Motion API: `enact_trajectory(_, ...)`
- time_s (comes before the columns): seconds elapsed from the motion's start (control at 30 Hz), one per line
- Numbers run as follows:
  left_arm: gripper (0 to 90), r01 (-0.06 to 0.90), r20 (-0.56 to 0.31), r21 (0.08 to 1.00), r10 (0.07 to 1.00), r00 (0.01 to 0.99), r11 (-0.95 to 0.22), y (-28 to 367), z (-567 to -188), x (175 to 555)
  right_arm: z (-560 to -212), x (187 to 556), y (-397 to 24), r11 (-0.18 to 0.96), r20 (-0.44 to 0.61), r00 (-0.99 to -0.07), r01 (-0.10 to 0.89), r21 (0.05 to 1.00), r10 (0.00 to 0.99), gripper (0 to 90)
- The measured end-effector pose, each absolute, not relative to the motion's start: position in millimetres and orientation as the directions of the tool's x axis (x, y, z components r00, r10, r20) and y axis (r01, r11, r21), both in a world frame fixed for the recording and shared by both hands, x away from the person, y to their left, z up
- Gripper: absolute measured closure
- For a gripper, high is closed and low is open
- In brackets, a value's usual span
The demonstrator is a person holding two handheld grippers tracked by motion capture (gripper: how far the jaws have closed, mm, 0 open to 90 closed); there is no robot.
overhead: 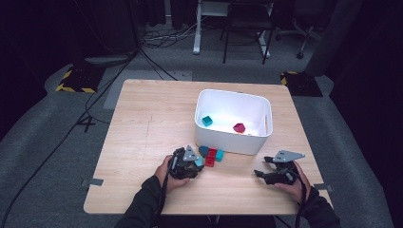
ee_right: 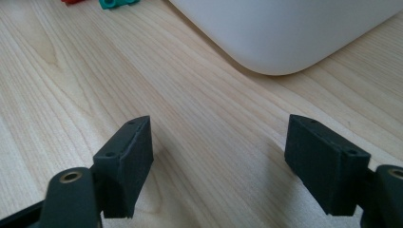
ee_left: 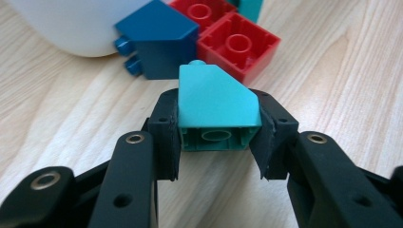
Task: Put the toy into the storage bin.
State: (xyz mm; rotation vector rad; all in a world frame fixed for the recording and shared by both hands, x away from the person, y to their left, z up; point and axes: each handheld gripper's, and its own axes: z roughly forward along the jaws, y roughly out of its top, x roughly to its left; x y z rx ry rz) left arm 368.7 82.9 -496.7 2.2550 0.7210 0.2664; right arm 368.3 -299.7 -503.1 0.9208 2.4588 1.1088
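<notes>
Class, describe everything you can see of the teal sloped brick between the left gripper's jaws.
The teal sloped brick looks like smooth plastic, with one slanted face and a stud at its far end. It lies on its side on the wooden table, its hollow underside with a round tube facing the camera. The left gripper is shut on it, a black pad pressing each flank. Just beyond it lie a dark blue brick and red bricks.

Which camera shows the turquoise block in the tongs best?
The left gripper view: the turquoise block sits close up, pinched between the left tongs. In the high view the hand mostly hides it.
</notes>
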Motion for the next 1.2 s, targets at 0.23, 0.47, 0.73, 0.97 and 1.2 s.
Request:
enact_trajectory(0.23, 58.8, 0.422, -0.013, 0.722, 0.6, 0.8, -0.548, 96.2, -491.5, 371.5, -503.1, 368.3, -299.6, 0.5, -0.001, -0.754, 0.434, 0.749, 0.657, 24.8)
enact_trajectory(0.47, 58.8, 0.427, 0.004, 0.746, 0.644, 0.765, -0.511, 119.1, -480.8, 381.8, -503.1, 368.3, -299.6, 0.5, -0.001, -0.755, 0.434, 0.749, 0.656, 24.7)
enact_trajectory(0.73, 58.8, 0.463, -0.019, 0.773, 0.713, 0.701, -0.434, 145.7, -468.6, 408.3, -503.1, 368.2, -299.6, 0.5, -0.001, -0.754, 0.434, 0.75, 0.657, 24.6)
enact_trajectory(0.97, 58.8, 0.46, -0.04, 0.808, 0.744, 0.667, -0.369, 159.6, -451.2, 428.8, -503.2, 368.1, -299.6, 0.499, -0.001, -0.754, 0.434, 0.75, 0.657, 24.6)
enact_trajectory(1.2, 58.8, 0.466, -0.059, 0.829, 0.78, 0.623, -0.309, 167.4, -430.4, 450.6, -503.1, 368.1, -299.6, 0.499, -0.001, -0.754, 0.434, 0.75, 0.657, 24.6)
